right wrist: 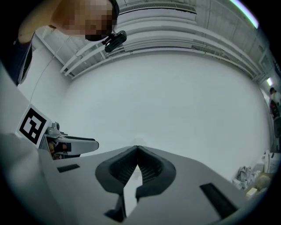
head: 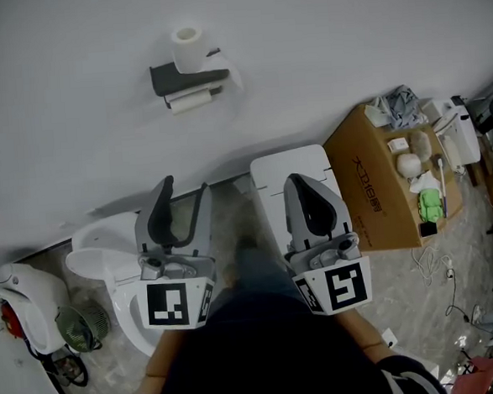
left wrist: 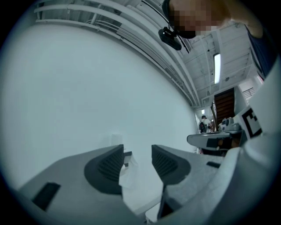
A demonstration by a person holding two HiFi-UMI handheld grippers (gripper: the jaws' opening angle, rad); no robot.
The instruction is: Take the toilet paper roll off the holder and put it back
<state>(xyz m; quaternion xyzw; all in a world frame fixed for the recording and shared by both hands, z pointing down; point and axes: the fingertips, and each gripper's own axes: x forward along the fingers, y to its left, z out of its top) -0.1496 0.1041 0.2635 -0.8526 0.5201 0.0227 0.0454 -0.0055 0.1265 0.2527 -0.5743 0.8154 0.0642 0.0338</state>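
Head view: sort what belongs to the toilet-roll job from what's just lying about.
Job: holder; toilet paper roll under it; roll standing on top; left gripper, jaws open; right gripper, jaws shut.
Lying about: cardboard box; toilet; small fan.

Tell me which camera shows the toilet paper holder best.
Head view: the holder sits whole on the wall, a roll on top. Left gripper view shows it faintly between its jaws; right gripper view, barely.

Toilet paper roll (head: 188, 44) on holder (head: 179, 77), toilet (head: 98, 240) lower left, box (head: 372, 183) right.
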